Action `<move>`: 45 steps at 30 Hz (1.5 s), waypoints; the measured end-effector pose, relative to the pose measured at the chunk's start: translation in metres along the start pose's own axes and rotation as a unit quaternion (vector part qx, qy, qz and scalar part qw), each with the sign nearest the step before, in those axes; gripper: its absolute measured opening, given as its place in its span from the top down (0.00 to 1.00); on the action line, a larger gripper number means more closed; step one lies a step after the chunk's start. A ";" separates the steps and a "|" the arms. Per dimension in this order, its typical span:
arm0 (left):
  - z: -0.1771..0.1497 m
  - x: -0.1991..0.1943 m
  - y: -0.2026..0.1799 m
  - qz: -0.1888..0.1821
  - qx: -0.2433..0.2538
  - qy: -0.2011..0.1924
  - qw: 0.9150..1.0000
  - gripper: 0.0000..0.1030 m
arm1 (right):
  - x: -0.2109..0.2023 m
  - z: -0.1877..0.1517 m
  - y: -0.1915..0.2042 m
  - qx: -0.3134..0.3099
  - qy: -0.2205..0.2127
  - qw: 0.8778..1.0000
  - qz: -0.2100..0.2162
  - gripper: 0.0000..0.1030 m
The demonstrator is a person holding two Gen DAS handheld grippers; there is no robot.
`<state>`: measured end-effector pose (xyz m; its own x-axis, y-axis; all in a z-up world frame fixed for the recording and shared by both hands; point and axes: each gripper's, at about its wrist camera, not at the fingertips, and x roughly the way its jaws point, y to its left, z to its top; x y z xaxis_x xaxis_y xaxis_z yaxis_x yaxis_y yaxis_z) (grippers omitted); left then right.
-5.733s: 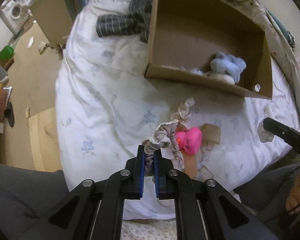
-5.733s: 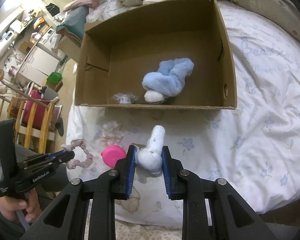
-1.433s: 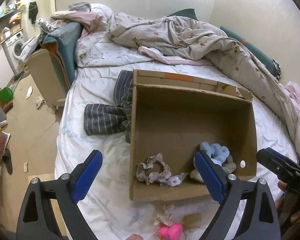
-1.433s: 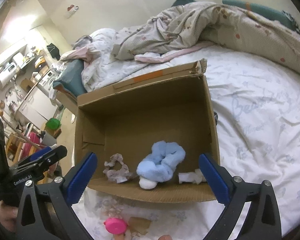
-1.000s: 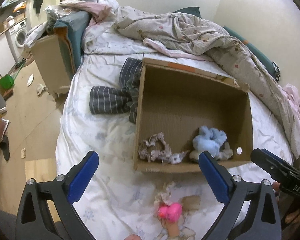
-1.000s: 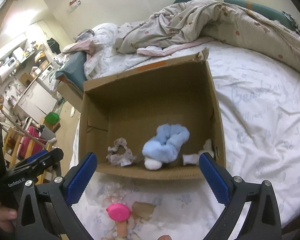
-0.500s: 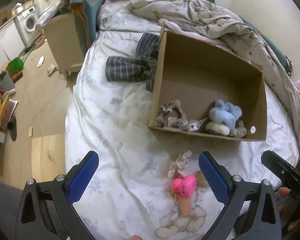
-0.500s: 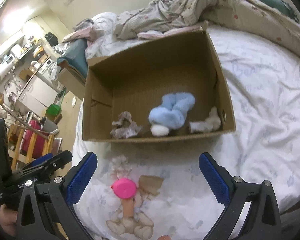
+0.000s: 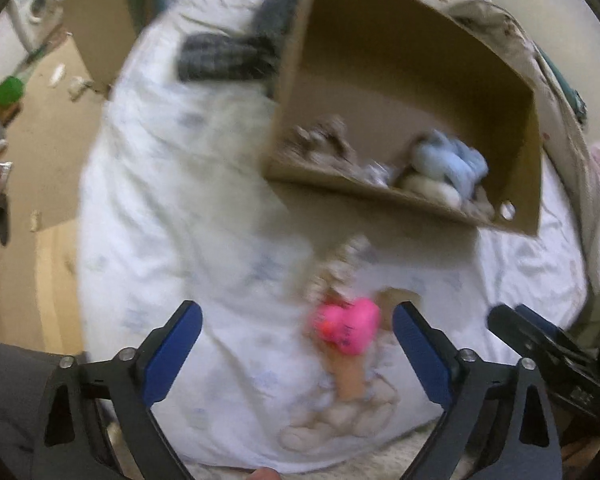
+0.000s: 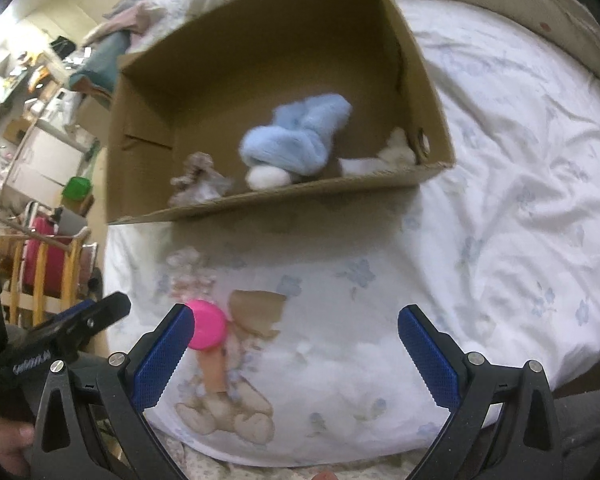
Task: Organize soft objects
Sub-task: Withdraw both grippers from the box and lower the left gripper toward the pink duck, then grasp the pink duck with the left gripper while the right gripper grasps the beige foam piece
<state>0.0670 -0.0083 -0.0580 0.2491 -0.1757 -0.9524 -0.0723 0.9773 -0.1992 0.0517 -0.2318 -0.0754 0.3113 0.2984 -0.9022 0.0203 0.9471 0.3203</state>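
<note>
A cardboard box [image 9: 516, 128] [image 10: 148, 128] lies on the bed and holds a light blue soft item [image 9: 452, 160] [image 10: 296, 136], a beige scrunchie [image 9: 320, 140] [image 10: 196, 176] and a white soft item [image 10: 396, 152]. A pink soft toy [image 9: 348, 330] [image 10: 206, 330] lies on the sheet in front of the box. My left gripper [image 9: 296, 348] is open and empty, with the pink toy between its blue pads. My right gripper [image 10: 292, 348] is open and empty, its left pad next to the pink toy. The left wrist view is blurred.
A pale frilly item [image 9: 340, 264] [image 10: 188, 272] lies between the pink toy and the box. A brown patch [image 10: 256, 308] and a printed bear [image 10: 224, 412] are on the sheet. A striped dark cloth [image 9: 228, 56] lies left of the box. The bed edge and floor [image 9: 40, 152] are at left.
Both grippers have dropped lower and nearer to the pink toy on the sheet. The box now sits farther up in both views. Both stay wide open.
</note>
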 end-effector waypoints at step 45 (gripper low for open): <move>-0.010 -0.035 0.051 0.045 -0.013 -0.003 0.999 0.55 | 0.062 -0.025 0.064 -0.078 0.168 0.976 0.111 0.53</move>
<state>0.0445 0.0464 -0.0376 0.2466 -0.0873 -0.9652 -0.1187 0.9857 -0.1195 0.0487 -0.1495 -0.1174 -0.0393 0.4955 -0.8677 -0.1662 0.8530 0.4947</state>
